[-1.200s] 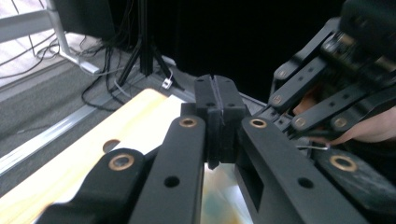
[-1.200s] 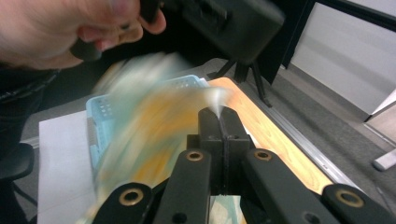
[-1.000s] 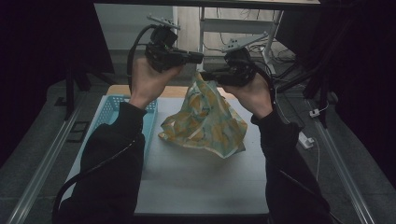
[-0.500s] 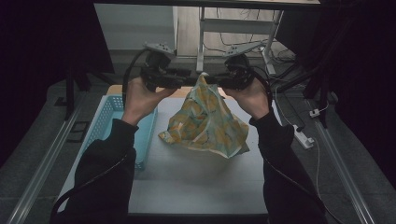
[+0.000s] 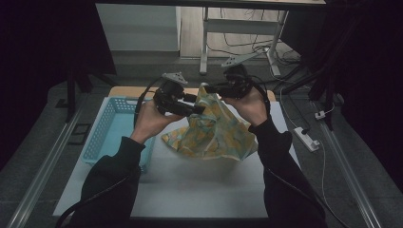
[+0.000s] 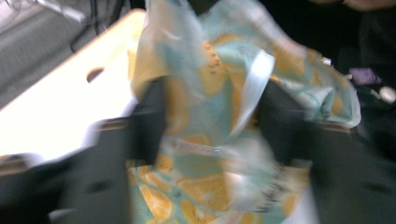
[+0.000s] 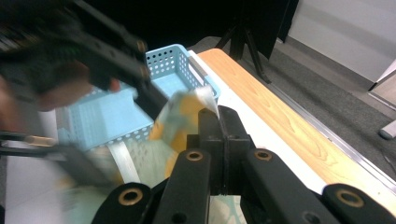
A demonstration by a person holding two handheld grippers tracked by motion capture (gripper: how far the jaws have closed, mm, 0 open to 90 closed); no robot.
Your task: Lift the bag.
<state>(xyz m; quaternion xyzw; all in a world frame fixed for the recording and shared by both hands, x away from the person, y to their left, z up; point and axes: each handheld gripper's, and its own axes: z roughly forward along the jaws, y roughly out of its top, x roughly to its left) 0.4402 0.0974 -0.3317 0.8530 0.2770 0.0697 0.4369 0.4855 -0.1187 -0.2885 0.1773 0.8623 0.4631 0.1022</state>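
Note:
A thin bag printed with yellow and teal orange slices hangs by its top, with its lower part spread on the white table. My right gripper is shut on the bag's top edge, and the bag bunches at its closed jaws. My left gripper is just left of it. Its jaws stand apart and have just been closing, with loose folds of the bag between them. That view is blurred.
A light blue perforated basket stands on the table's left side, close to my left hand. A wooden strip runs along the table's far edge. A power strip lies on the floor at the right.
Both hands have come down with the bag, and more of it now rests on the table. The left gripper has moved in beside the bag's upper part.

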